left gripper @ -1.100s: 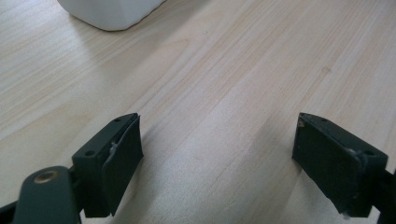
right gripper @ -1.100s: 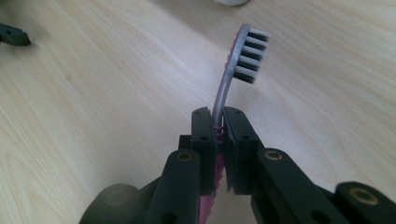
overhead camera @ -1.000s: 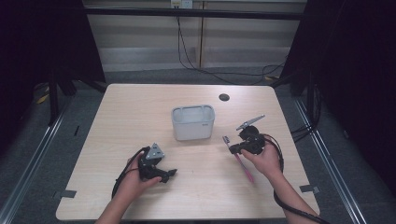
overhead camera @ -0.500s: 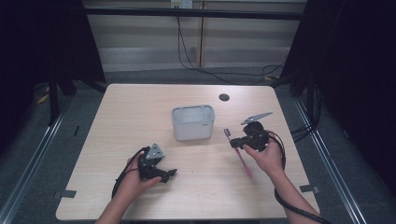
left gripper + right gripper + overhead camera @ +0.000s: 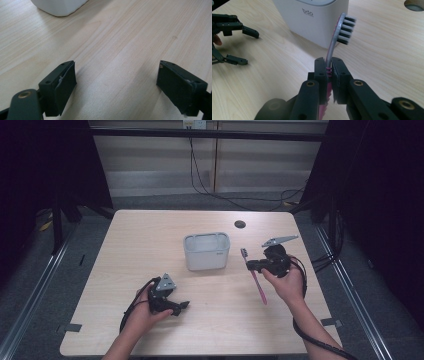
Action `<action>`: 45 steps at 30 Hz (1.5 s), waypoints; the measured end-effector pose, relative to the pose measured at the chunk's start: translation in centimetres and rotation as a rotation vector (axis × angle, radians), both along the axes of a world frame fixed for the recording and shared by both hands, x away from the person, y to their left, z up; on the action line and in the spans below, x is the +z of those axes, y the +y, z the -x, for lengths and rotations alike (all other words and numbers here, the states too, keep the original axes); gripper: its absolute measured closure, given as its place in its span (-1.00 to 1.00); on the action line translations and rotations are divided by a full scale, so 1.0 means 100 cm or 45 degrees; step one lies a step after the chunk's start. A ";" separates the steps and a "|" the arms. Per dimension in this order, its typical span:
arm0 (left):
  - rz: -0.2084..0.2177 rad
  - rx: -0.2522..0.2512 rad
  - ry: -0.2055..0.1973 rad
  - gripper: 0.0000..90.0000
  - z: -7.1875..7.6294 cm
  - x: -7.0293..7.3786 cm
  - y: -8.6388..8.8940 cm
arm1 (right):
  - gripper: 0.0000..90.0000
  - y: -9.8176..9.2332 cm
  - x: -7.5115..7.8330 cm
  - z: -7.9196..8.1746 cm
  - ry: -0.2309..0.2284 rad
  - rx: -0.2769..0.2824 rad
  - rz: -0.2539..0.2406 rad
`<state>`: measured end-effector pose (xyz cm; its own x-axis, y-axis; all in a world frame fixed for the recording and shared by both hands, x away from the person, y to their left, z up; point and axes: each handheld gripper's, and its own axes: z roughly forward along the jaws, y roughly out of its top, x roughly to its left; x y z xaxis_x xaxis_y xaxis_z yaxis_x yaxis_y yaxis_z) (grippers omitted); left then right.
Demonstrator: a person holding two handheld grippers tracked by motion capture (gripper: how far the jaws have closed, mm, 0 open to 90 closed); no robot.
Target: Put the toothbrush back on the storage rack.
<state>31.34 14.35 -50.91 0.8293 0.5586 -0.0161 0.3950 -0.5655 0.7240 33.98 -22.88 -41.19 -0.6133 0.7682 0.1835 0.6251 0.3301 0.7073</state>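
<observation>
Lifted off the table since a second ago, the toothbrush (image 5: pixel 336 41), pinched in the right gripper (image 5: pixel 329 72), points head-first toward the cup (image 5: pixel 206 251) just left of it, while the left gripper (image 5: pixel 175 306) rests spread.

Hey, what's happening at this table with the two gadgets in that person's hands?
A person at a wooden table holds a pair of tongs in each hand. The right tongs are clamped on the neck of a pink toothbrush, bristle end up, lifted off the table next to a white tub. The left tongs sit low over the bare table with their jaws wide apart and nothing between them. The toothbrush is not in the tub yet; my guess is that is where it is headed.
</observation>
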 end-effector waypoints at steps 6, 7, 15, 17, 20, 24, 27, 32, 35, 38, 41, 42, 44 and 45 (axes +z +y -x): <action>0.001 0.000 0.000 -0.66 0.000 0.000 0.000 | 0.85 0.001 0.006 -0.001 -0.031 -0.007 -0.022; 0.000 0.000 -0.001 -0.66 0.000 0.000 0.000 | 0.85 0.001 0.007 -0.001 -0.032 -0.011 -0.028; 0.002 -0.001 0.001 -0.66 0.000 0.000 0.000 | 0.85 0.002 0.014 -0.002 -0.060 -0.015 -0.047; 0.000 0.000 -0.001 -0.66 0.000 0.000 0.000 | 0.85 0.002 0.016 -0.002 -0.076 -0.011 -0.052; 0.002 -0.001 0.001 -0.66 0.000 0.000 0.000 | 0.85 0.003 0.019 -0.003 -0.085 -0.022 -0.059; 0.000 0.000 -0.001 -0.66 0.000 0.000 0.000 | 0.85 0.003 0.022 -0.003 -0.100 -0.023 -0.067; 0.000 0.000 0.000 -0.66 0.000 0.000 0.000 | 0.85 0.004 0.027 -0.004 -0.124 -0.034 -0.080; 0.001 0.001 0.000 -0.66 0.000 0.000 0.000 | 0.85 0.007 0.031 -0.006 -0.148 -0.033 -0.088; 0.001 0.001 0.000 -0.66 0.000 0.000 0.000 | 0.85 0.008 0.033 -0.007 -0.153 -0.030 -0.096; 0.001 0.001 0.000 -0.66 0.000 0.000 0.000 | 0.85 0.011 0.036 -0.008 -0.170 -0.032 -0.109; 0.001 0.000 0.001 -0.66 0.000 0.000 0.000 | 0.85 0.015 0.040 -0.010 -0.192 -0.033 -0.117; 0.000 0.000 0.000 -0.66 0.000 0.000 0.000 | 0.85 0.016 0.041 -0.011 -0.197 -0.037 -0.117; 0.001 0.000 0.001 -0.66 0.000 0.000 0.000 | 0.85 0.018 0.042 -0.012 -0.203 -0.036 -0.123; 0.000 0.000 0.000 -0.66 0.000 0.000 0.000 | 0.85 0.019 0.043 -0.013 -0.207 -0.039 -0.123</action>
<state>31.34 14.35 -50.91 0.8293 0.5586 -0.0160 0.3949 -0.5655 0.7241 35.28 -20.98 -36.86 -0.6174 0.7706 0.1579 0.5088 0.2381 0.8273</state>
